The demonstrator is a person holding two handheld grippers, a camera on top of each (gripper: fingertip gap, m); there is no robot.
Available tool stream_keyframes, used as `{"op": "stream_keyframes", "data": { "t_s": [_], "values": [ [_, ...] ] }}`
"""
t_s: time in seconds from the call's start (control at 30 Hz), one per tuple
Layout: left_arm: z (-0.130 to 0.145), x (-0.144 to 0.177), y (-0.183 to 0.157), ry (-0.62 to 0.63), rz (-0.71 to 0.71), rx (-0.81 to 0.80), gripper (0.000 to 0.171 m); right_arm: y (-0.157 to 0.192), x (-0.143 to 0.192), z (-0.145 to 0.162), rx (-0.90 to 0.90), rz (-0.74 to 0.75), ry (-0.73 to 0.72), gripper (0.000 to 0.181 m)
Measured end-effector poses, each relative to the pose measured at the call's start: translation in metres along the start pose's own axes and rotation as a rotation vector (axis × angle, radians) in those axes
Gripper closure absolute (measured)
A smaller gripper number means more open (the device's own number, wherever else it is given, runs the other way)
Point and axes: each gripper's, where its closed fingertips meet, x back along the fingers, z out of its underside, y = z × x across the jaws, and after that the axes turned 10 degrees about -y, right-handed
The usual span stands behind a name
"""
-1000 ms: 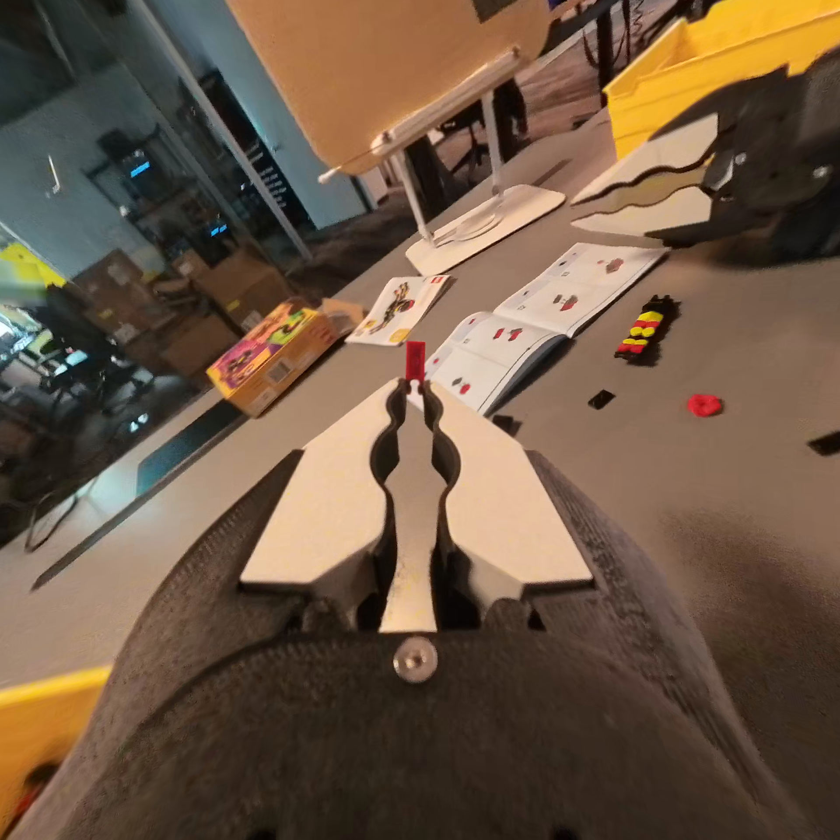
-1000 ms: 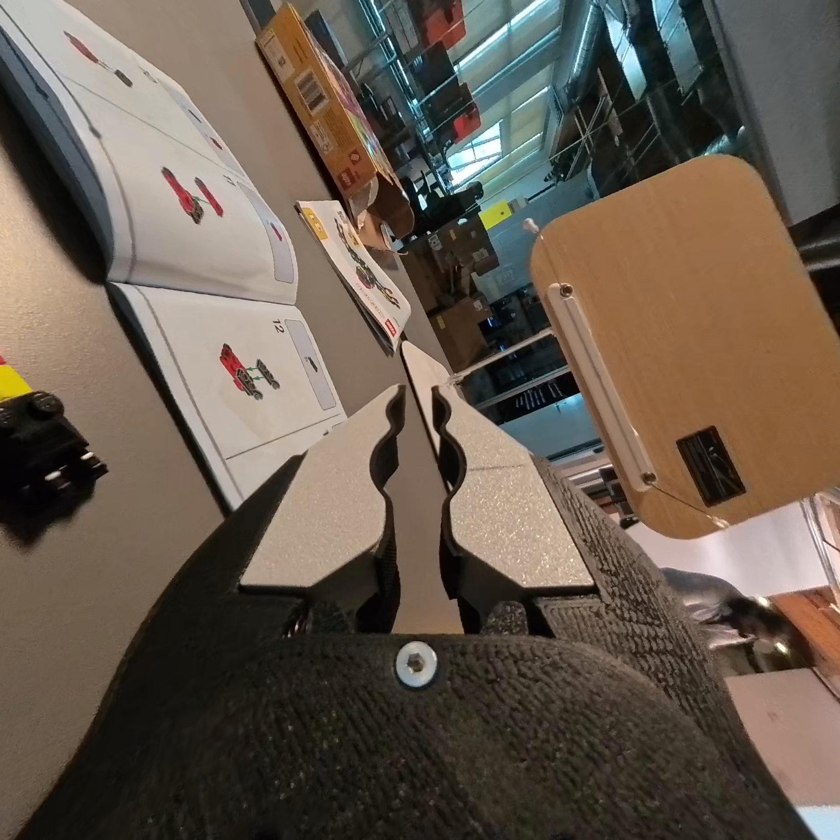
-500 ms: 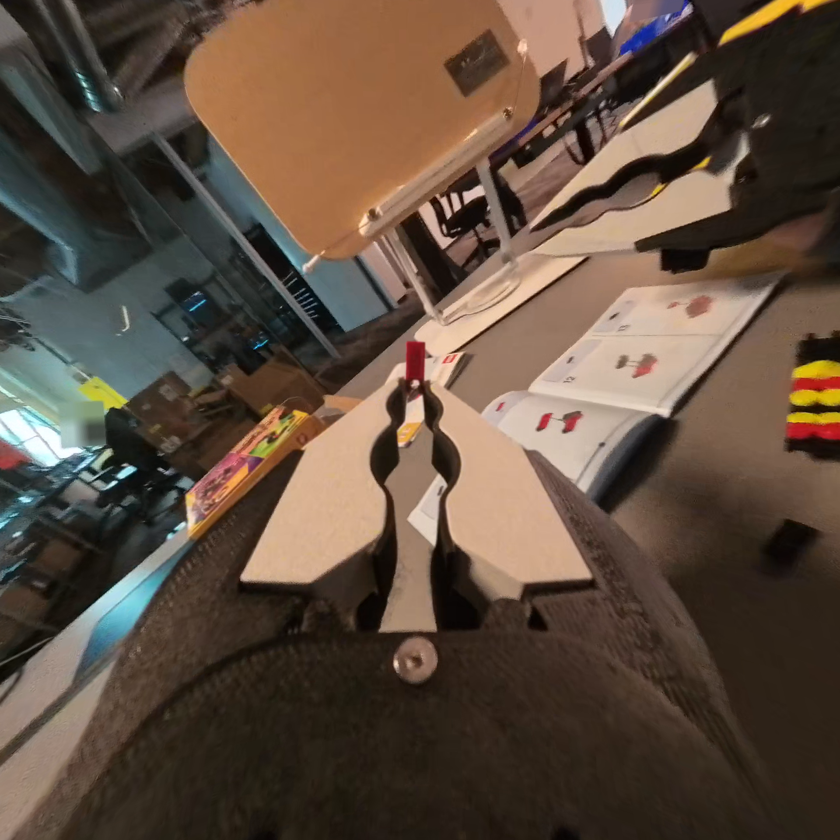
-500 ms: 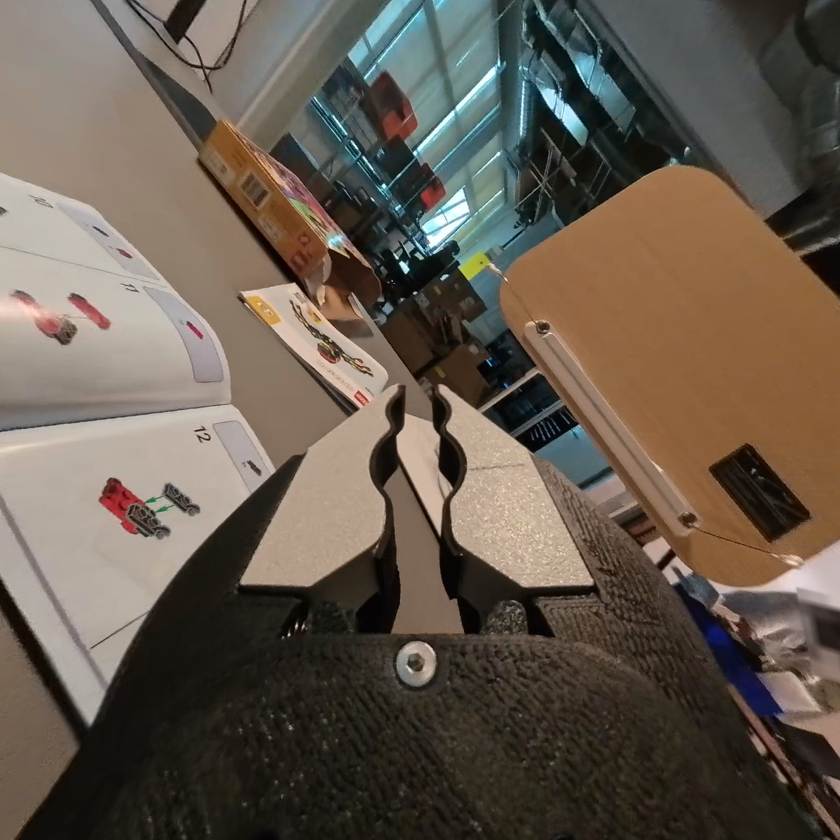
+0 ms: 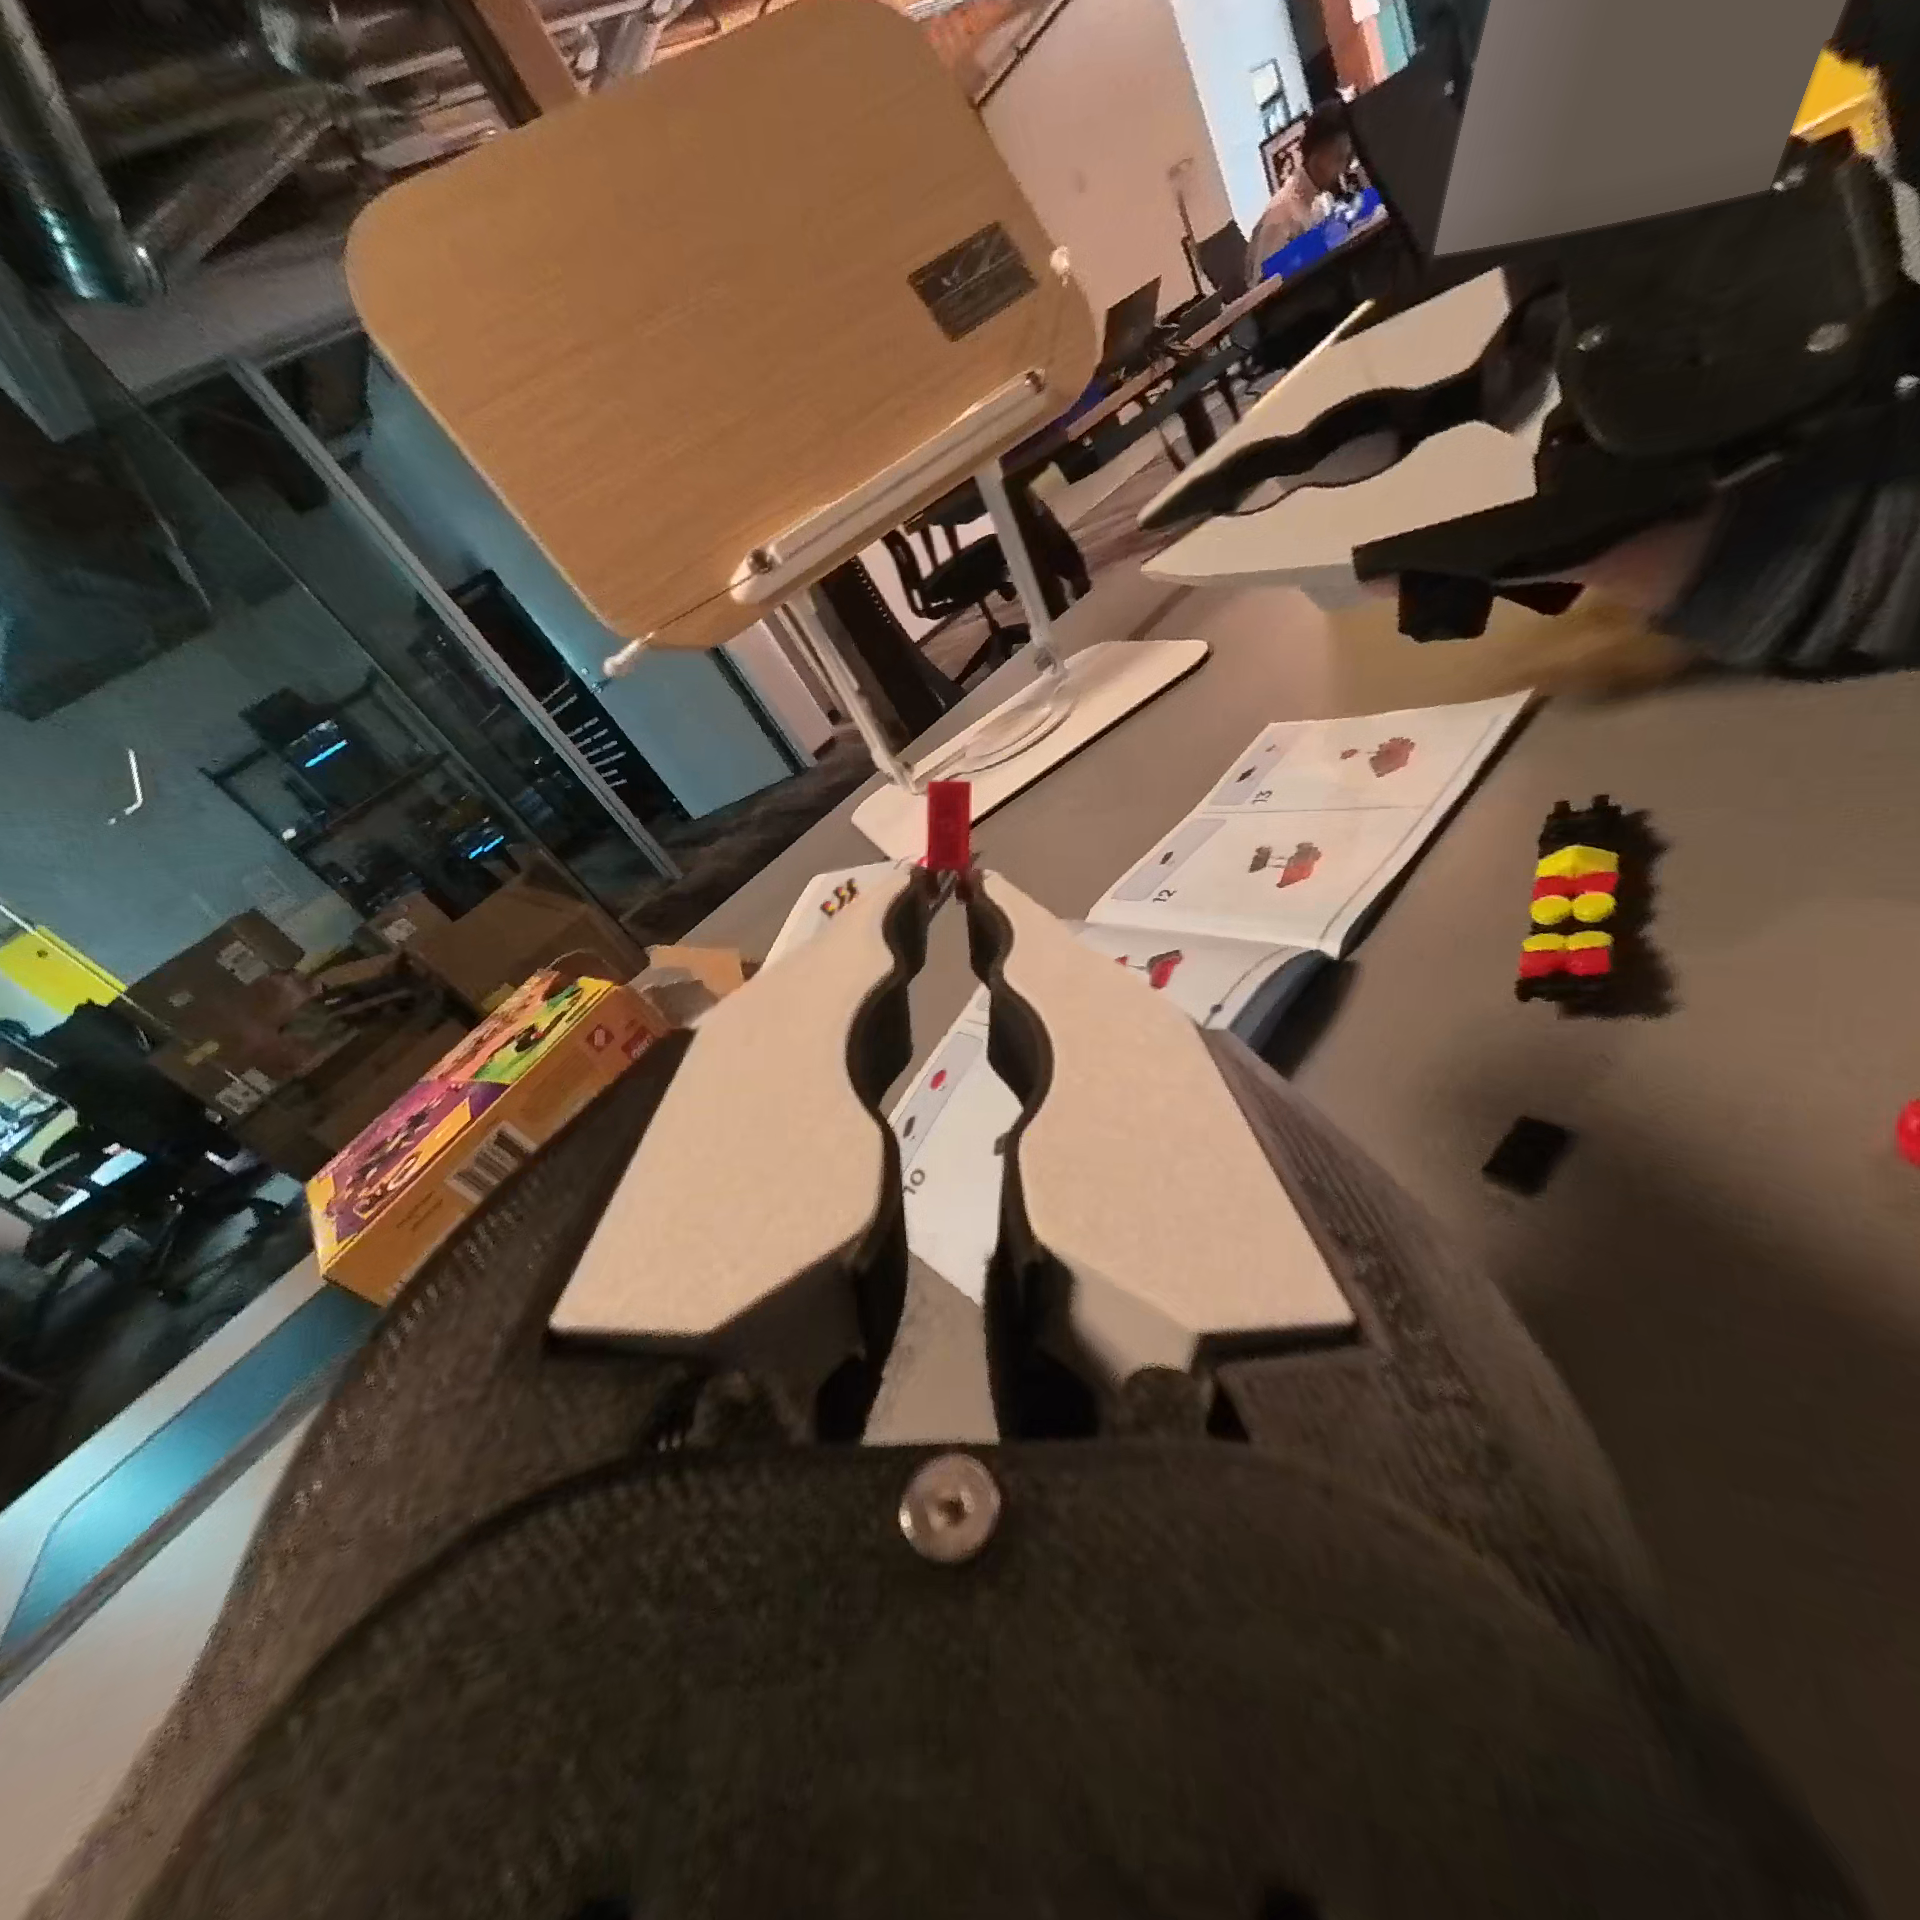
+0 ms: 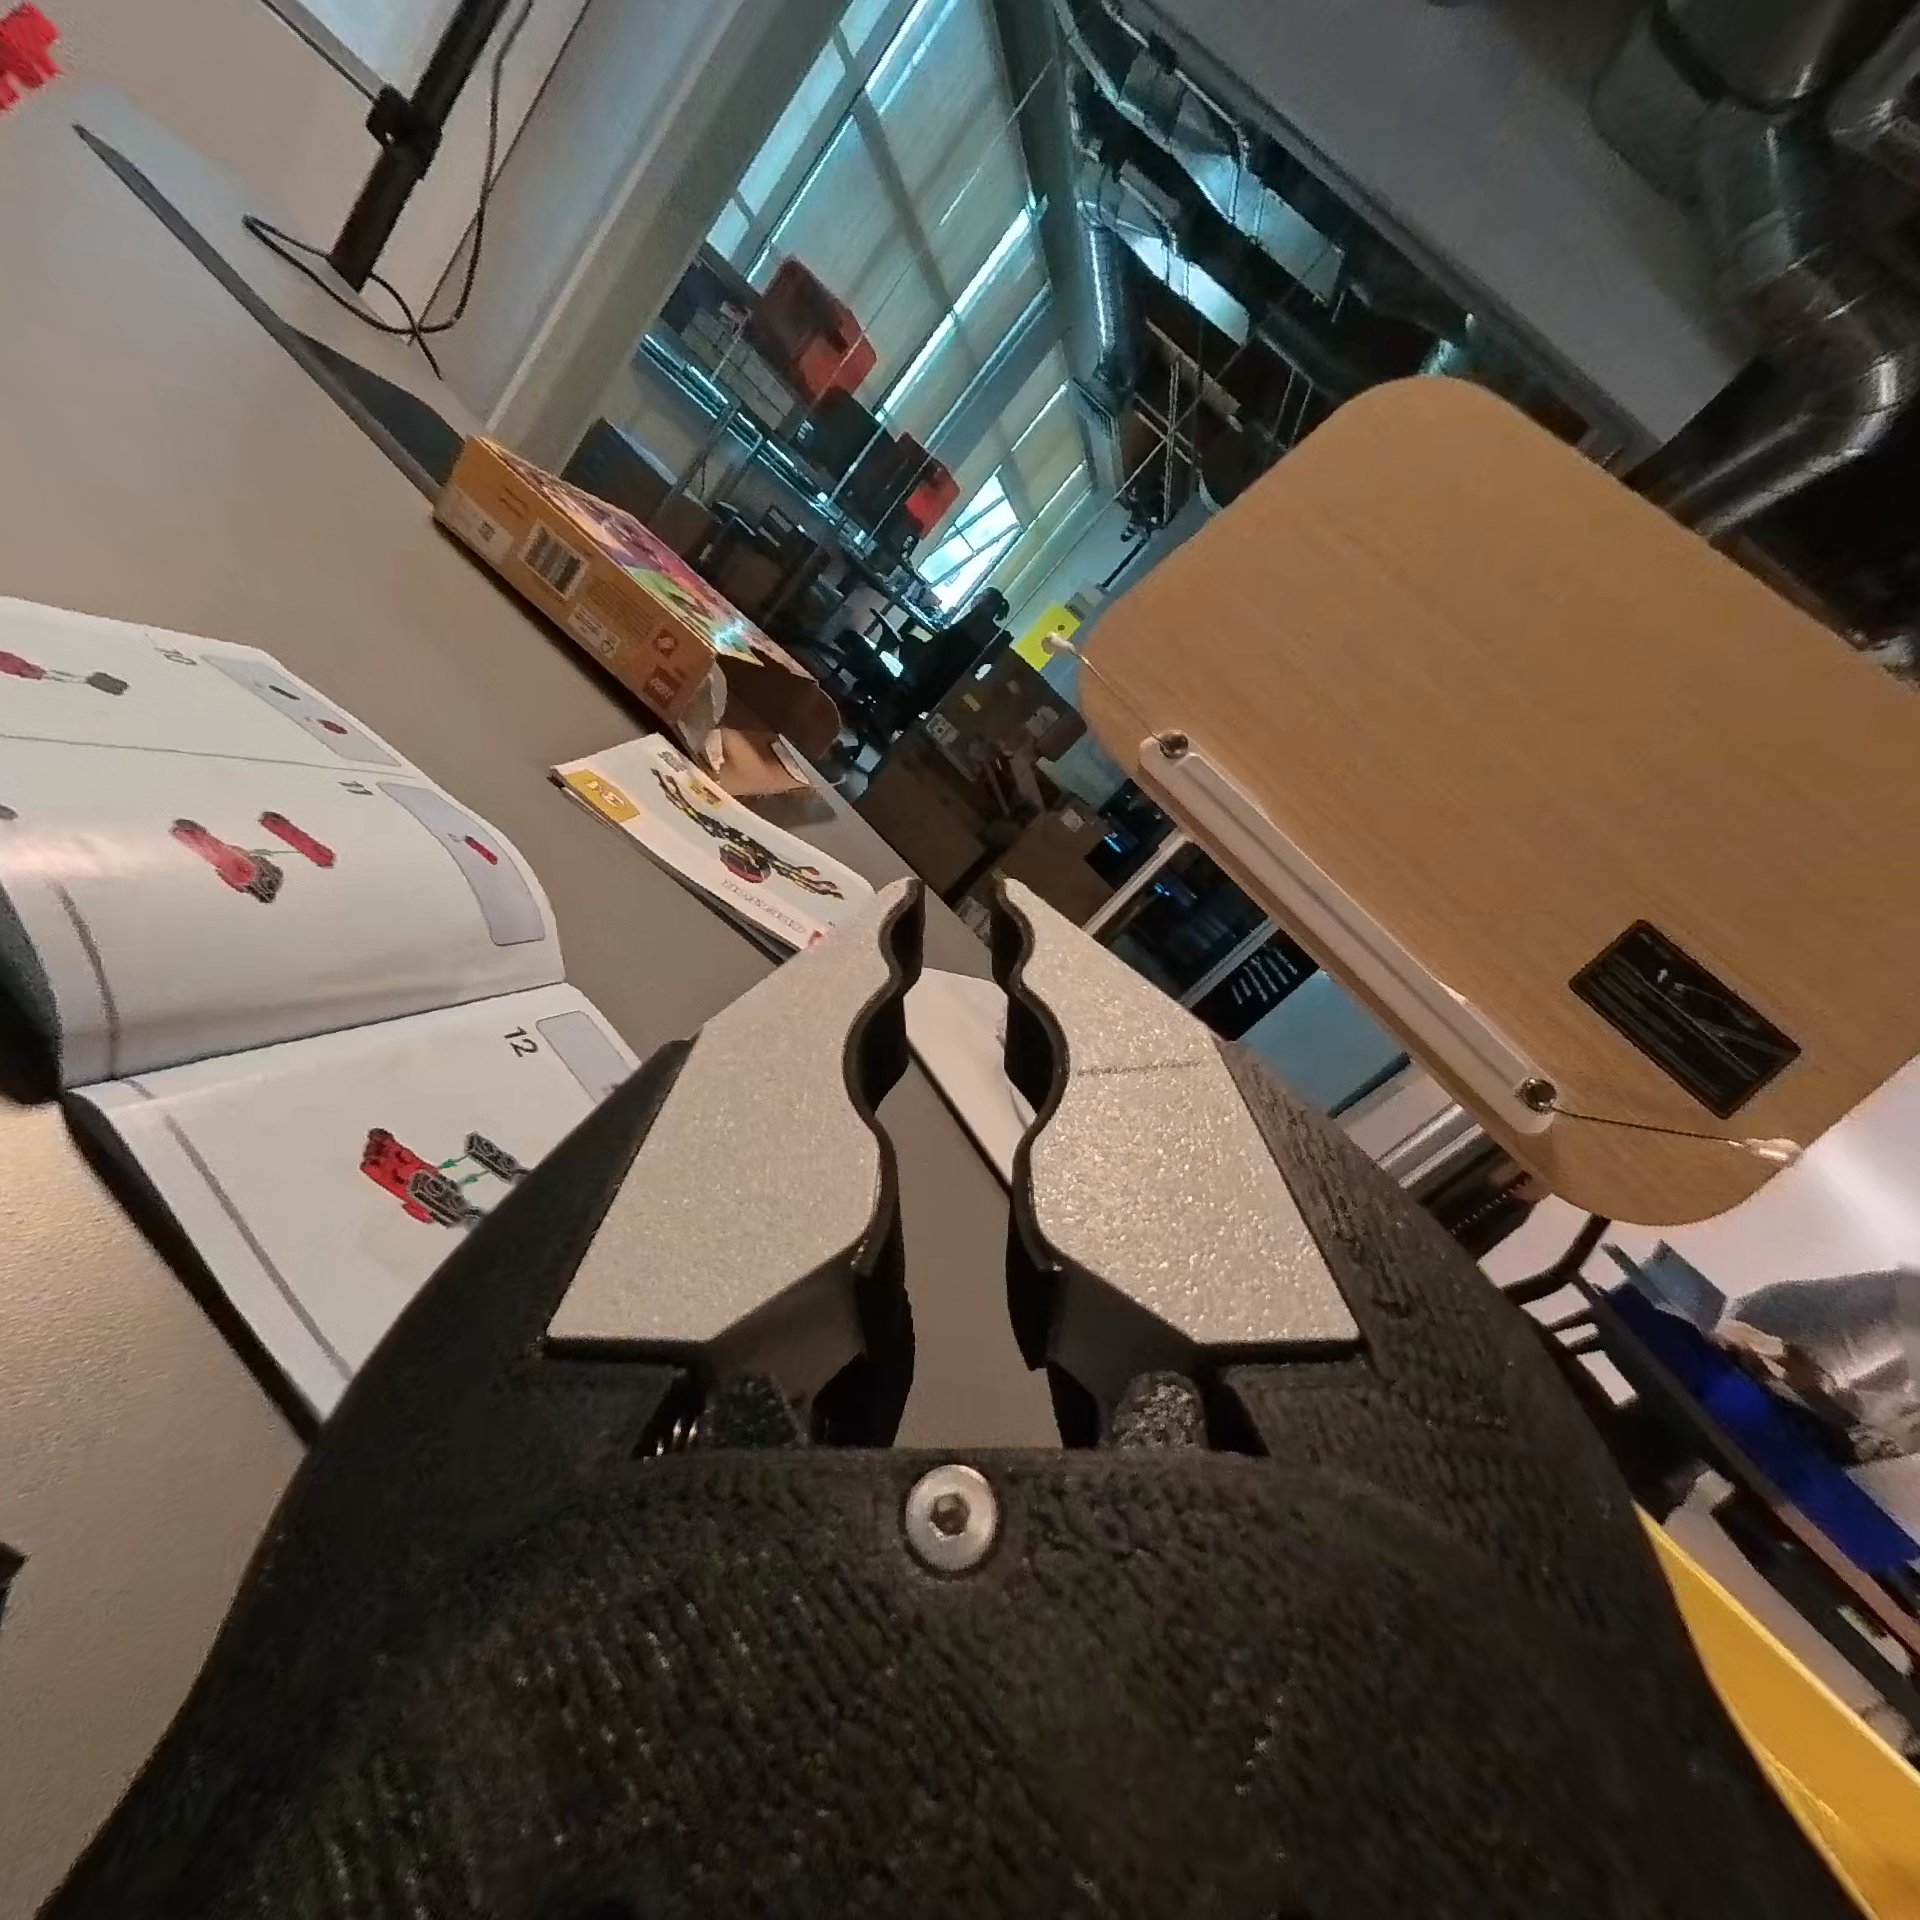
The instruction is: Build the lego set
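Grey counter carries an open booklet; left gripper pinches a red brick, right gripper jaws narrowly parted, empty.

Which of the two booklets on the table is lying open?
The larger instruction booklet is open, its white pages showing small build diagrams. The smaller booklet, nearer the yellow box, lies closed with its cover up.

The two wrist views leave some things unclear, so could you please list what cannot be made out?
- Left wrist view: the red brick is partly hidden where the left gripper pinches its lower end.
- Left wrist view: a red piece is cut off by the right edge.
- Right wrist view: the open booklet is partly covered by the right gripper; its small drawings blur.
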Motion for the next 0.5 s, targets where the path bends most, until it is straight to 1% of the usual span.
{"op": "stream_keyframes", "data": {
  "t_s": [0.2,0.37,0.5],
  "values": [
    [-0.007,0.011,-0.016,-0.024,0.086,-0.054,0.165,0.021,0.003,-0.017,0.057,-0.068,-0.038,0.170],
    [-0.012,0.030,-0.042,-0.019,0.193,-0.126,0.165,0.045,0.016,-0.039,0.074,-0.156,-0.096,0.171],
    [-0.014,0.043,-0.062,-0.010,0.269,-0.209,0.165,0.075,0.034,-0.070,0.014,-0.301,-0.205,0.170]
  ]
}}
